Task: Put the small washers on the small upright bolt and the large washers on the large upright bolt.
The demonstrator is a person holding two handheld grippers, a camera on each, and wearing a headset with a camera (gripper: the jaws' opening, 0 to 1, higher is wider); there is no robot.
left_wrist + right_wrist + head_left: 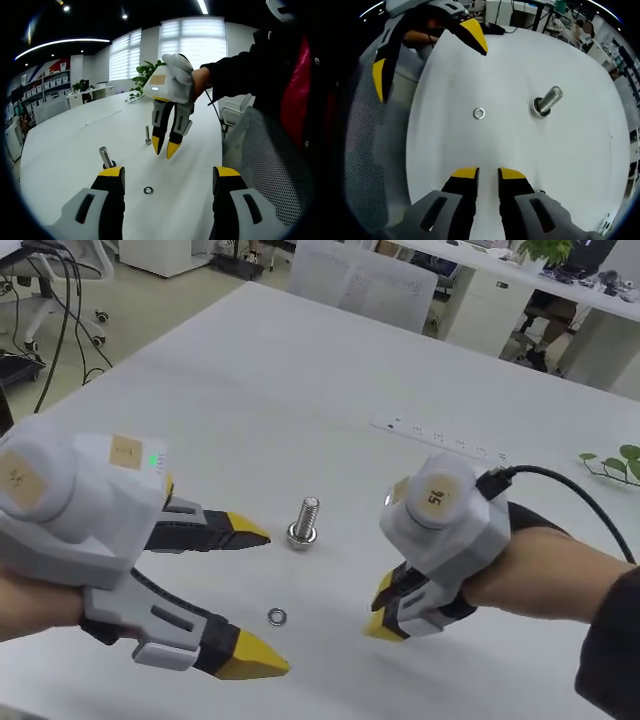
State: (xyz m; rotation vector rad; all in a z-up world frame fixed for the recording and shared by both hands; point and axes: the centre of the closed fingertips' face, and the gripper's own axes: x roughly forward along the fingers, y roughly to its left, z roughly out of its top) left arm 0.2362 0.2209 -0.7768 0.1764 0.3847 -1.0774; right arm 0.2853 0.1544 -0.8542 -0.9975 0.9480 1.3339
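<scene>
Nearby, a washer (277, 617) lies between the spread left tool (272, 600) and right tool (381, 612).

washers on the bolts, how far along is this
Done: unclear; the large silver upright bolt shows a ring at its base, maybe a washer. In hand: nothing; the left hand-held gripper is open wide, the right hand-held gripper barely parted, empty. Left: one flat silver washer lies loose on the white table.

The white tabletop (300, 390) carries a large bolt (305, 520) standing upright near its middle. A single washer (277, 617) lies flat, a little apart from it. A small bolt (148, 135) stands upright farther off. A power strip (440, 438) lies towards the far edge, with a leafy sprig (612, 466) to one side of it.
</scene>
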